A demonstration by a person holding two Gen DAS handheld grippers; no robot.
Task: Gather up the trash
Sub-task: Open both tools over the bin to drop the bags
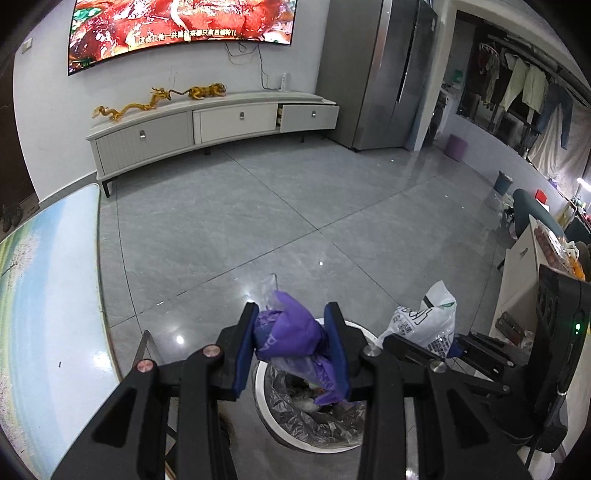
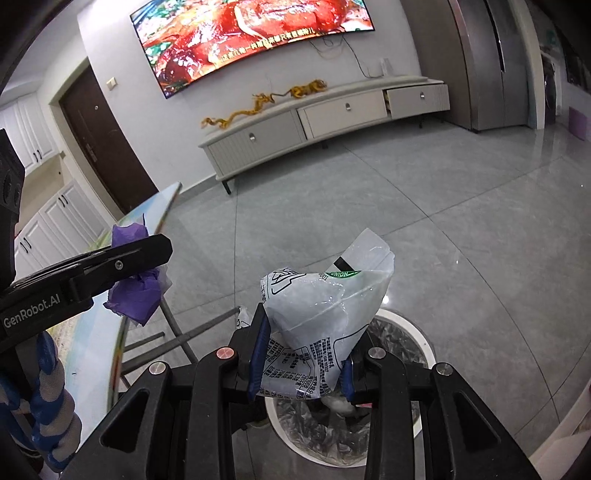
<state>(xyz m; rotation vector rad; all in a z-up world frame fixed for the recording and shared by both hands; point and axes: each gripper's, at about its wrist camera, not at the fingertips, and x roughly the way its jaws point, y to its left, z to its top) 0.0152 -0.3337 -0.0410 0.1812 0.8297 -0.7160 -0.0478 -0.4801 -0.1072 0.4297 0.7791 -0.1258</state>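
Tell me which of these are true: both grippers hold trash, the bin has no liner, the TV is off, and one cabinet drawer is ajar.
1. Both grippers hold trash. True: the left gripper clamps a purple wrapper, the right gripper a white plastic bag.
2. The bin has no liner. False: the trash bin is lined with a clear bag.
3. The TV is off. False: the TV shows red food.
4. One drawer is ajar. True: the right drawer stands out.

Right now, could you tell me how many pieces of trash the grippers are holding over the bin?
2. A purple wrapper is pinched in the left gripper, and a white plastic bag in the right gripper, both above the lined bin. More trash inside may be hidden.
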